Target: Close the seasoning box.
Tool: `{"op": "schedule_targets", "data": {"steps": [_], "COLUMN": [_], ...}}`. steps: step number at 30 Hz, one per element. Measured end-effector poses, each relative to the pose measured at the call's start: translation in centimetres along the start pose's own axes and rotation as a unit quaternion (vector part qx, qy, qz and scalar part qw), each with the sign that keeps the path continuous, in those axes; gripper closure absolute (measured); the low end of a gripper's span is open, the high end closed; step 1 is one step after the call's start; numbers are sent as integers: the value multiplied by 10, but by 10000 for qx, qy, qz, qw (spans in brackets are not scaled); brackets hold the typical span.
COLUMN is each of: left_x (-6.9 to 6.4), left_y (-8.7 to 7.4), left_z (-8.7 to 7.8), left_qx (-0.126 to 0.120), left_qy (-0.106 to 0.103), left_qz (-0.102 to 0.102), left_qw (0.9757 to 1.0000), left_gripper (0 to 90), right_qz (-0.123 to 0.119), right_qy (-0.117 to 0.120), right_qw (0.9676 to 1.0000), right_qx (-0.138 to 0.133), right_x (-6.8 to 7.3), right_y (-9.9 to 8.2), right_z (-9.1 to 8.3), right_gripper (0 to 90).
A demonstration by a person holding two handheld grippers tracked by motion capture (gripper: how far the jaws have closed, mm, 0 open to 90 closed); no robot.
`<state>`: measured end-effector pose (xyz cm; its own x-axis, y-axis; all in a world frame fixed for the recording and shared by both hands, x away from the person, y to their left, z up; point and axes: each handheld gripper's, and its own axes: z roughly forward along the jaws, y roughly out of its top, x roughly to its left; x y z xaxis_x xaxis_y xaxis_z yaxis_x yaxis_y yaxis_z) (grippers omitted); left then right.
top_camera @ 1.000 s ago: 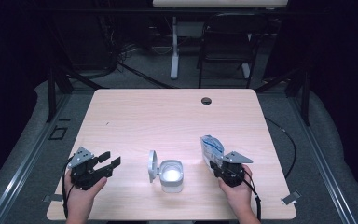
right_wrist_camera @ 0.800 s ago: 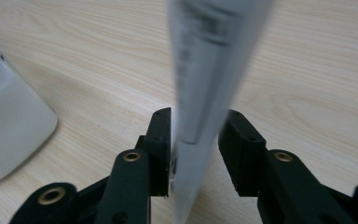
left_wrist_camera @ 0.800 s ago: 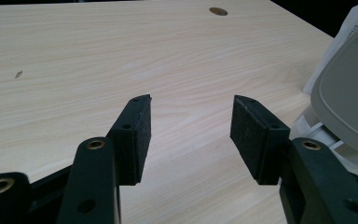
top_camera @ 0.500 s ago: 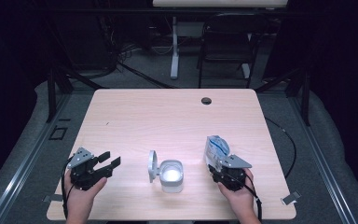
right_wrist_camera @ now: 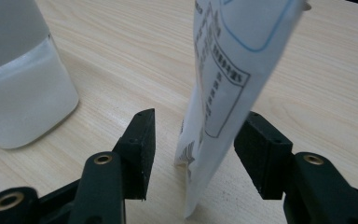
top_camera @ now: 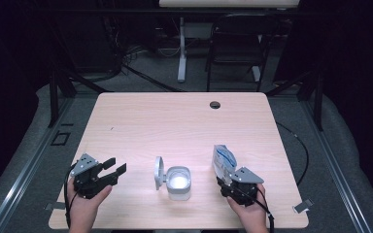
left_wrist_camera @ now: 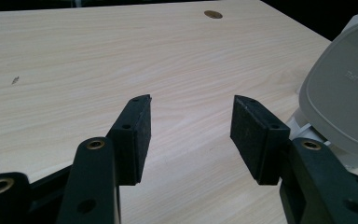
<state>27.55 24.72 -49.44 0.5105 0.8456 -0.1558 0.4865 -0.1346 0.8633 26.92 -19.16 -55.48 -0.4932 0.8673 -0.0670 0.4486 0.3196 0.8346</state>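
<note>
Both jaws of the right gripper (right_wrist_camera: 193, 140) have just been opening — the white packet (right_wrist_camera: 228, 93) stands loose between them (beside the open-lidded container (top_camera: 178, 182)), seemingly released. Left gripper (left_wrist_camera: 191, 133) waits apart, empty.

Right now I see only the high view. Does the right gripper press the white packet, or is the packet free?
Observer: In the right gripper view, the right gripper has just been opening its fingers. The packet stands between them, with a clear gap to the finger at the picture's left.
Operator: And the other finger?
Observer: The packet leans toward it. I cannot tell whether they touch.
Operator: Is anything between the left fingers?
Observer: No. In the left gripper view, the left gripper is open over the bare table. The container's raised lid is beside one finger.
</note>
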Motion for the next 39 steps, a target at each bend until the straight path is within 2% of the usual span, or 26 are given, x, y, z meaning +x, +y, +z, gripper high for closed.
{"op": "schedule_targets", "data": {"steps": [7,13,17,23,27,39], "left_x": [-5,-11,-15,-29,-35,-45], "left_y": [1,3,3,6,7,6], "left_z": [2,2,3,7,8,13], "left_qx": [38,51,62,148,205,295], "left_qy": [-79,-234,-351,-574,-626,-713], "left_qz": [61,110,120,329,434,545], "left_qw": [9999,9997,9993,9977,9969,9955], "left_gripper": [495,509,543,637,669,686], "right_qz": [140,234,89,27,37,43], "right_qy": [-83,-104,-160,-172,-171,-137], "right_qw": [9999,9996,9998,9998,9998,9999], "right_qx": [-31,-100,-31,-74,-98,-55], "right_x": [-2,-2,1,5,6,5], "right_y": [-4,-6,-8,-11,-10,-14], "right_z": [-7,-16,-22,-25,-27,-25], "right_gripper": [486,471,465,461,460,451]}}
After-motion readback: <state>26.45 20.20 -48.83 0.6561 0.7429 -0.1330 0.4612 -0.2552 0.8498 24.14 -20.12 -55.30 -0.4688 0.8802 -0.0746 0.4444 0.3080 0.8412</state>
